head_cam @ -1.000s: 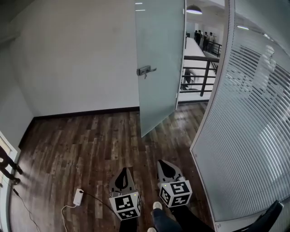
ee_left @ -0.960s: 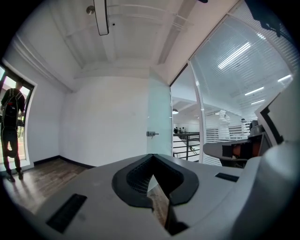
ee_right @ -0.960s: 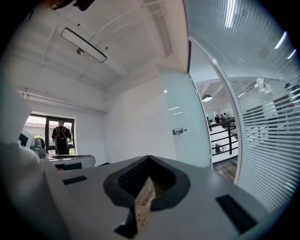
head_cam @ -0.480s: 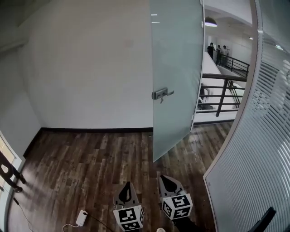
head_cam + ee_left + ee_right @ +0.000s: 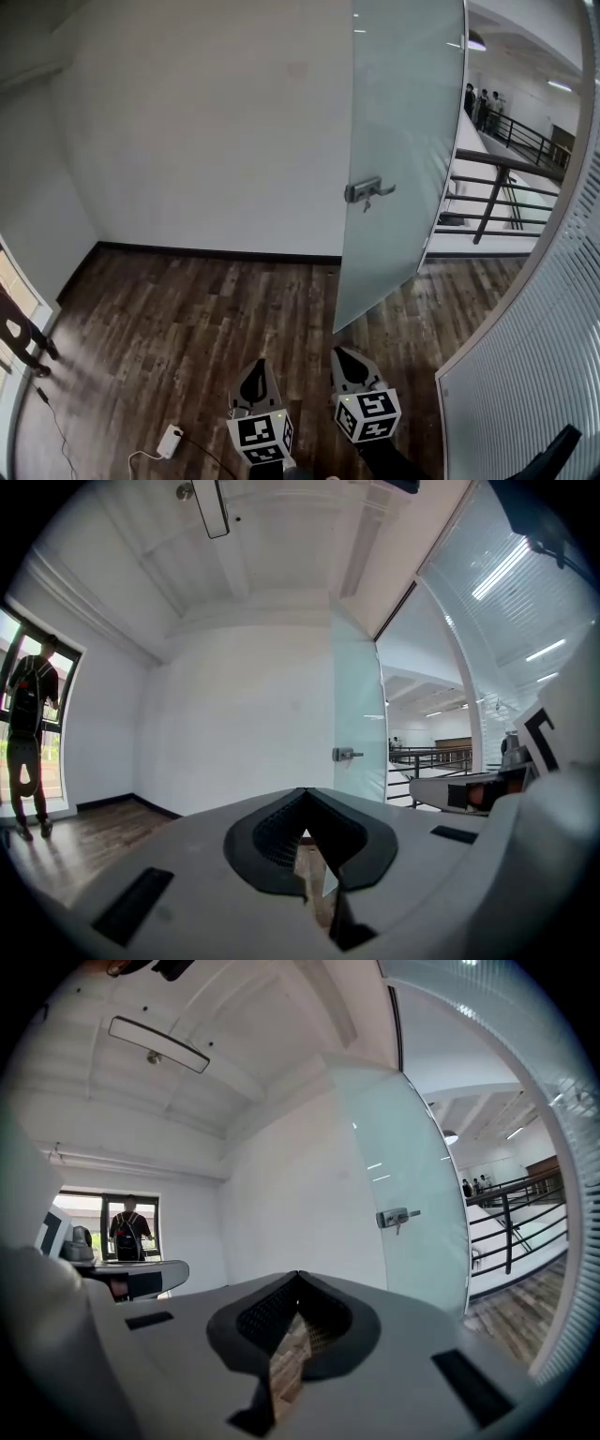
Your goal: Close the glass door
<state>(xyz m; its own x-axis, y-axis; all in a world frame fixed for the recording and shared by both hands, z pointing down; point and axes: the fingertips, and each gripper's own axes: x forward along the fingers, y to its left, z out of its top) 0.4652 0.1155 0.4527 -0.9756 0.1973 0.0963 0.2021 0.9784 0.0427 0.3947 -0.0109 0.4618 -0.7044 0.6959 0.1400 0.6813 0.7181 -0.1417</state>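
The frosted glass door [image 5: 405, 141] stands open, swung into the room, with a metal handle [image 5: 368, 191] on its near face. My left gripper [image 5: 260, 364] and right gripper [image 5: 338, 353] are held side by side low in the head view, both shut and empty, well short of the door. In the left gripper view the door [image 5: 358, 719] and its handle [image 5: 346, 754] lie ahead to the right of the closed tips [image 5: 305, 792]. The right gripper view shows the door [image 5: 417, 1194] and handle [image 5: 397, 1216] right of its closed tips [image 5: 298, 1275].
A curved glass wall with blinds [image 5: 525, 375] runs along the right. Beyond the doorway is a dark railing [image 5: 506, 187] with people far off. A white adapter with a cable [image 5: 169, 439] lies on the wood floor at lower left. A person [image 5: 19, 337] stands at the left window.
Both grippers and my view have advanced across the floor towards the door. The door and handle look larger and sit further right. Both grippers stay shut.
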